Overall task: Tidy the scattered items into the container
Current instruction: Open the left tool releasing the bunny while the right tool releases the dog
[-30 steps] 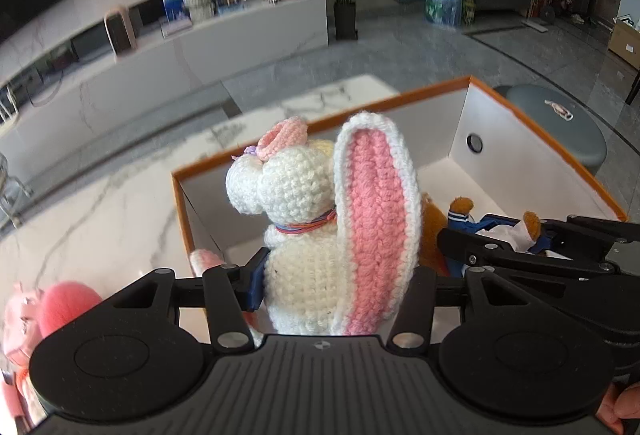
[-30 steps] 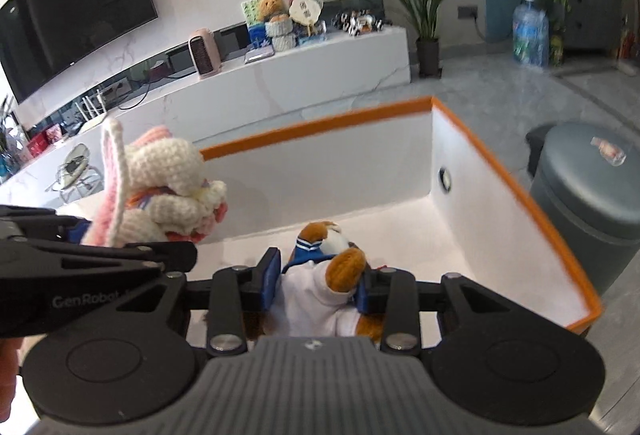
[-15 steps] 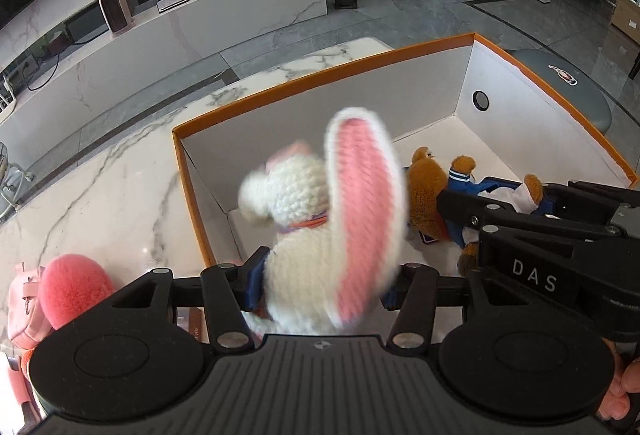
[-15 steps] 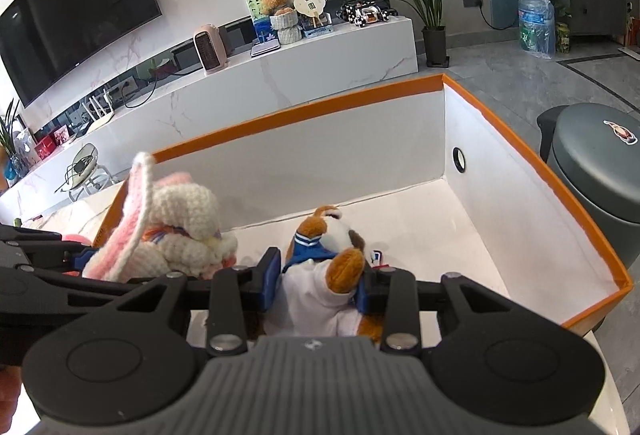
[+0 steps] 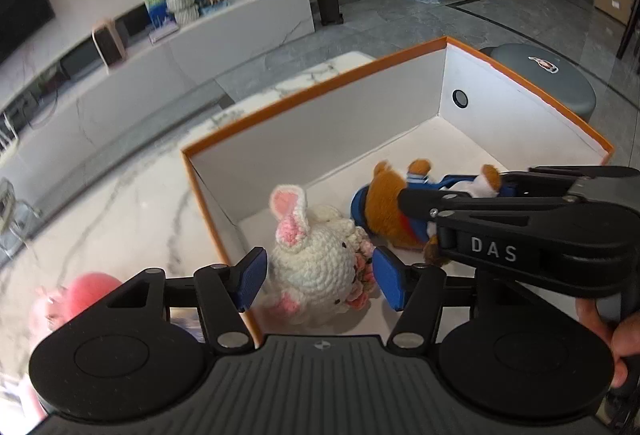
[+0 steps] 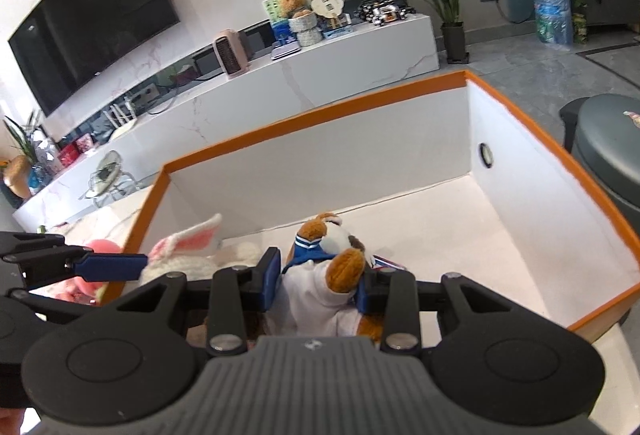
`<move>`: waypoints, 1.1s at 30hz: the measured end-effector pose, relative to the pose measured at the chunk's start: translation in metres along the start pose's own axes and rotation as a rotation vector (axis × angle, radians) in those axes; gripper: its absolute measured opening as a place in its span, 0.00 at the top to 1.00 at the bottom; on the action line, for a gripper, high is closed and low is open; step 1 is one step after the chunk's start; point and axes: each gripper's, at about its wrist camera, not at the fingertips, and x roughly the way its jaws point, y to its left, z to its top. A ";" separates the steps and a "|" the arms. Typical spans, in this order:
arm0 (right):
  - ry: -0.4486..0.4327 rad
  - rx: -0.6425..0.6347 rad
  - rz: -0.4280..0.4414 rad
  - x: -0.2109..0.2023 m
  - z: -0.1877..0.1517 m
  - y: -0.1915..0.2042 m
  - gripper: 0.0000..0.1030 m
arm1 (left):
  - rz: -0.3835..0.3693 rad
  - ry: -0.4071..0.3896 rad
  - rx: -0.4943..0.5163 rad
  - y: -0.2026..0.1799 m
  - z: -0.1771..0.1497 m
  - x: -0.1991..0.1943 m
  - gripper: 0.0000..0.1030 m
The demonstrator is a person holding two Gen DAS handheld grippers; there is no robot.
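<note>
Crochet bunny (image 5: 316, 271) has dropped from the L gripper (image 5: 318, 275), whose jaws have just been opening; pads now stand apart w/ bunny between them, lying on its side on the floor of the orange-rimmed box (image 5: 320, 75), near-left corner. Bunny: white yarn, pink-lined ears, small flower trim. R gripper (image 6: 318, 281) pinches brown plush dog (image 6: 328, 275) (white hoodie, blue collar) inside box, just beside bunny. Pink plush (image 5: 90, 289) sits outside on marble table (image 5: 132, 211).
</note>
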 end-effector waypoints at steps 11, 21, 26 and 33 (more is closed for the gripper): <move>0.028 -0.058 0.006 0.001 -0.005 0.015 0.59 | 0.038 0.004 0.011 0.000 -0.006 0.000 0.26; -0.067 -0.006 -0.008 -0.015 -0.001 0.007 0.38 | 0.036 -0.022 -0.042 0.013 -0.009 -0.003 0.26; -0.087 -0.016 -0.068 -0.017 0.001 0.012 0.28 | 0.040 -0.031 -0.084 0.026 -0.016 -0.014 0.26; -0.145 -0.029 -0.165 -0.028 0.000 0.032 0.24 | 0.044 -0.026 -0.181 0.058 -0.041 -0.042 0.26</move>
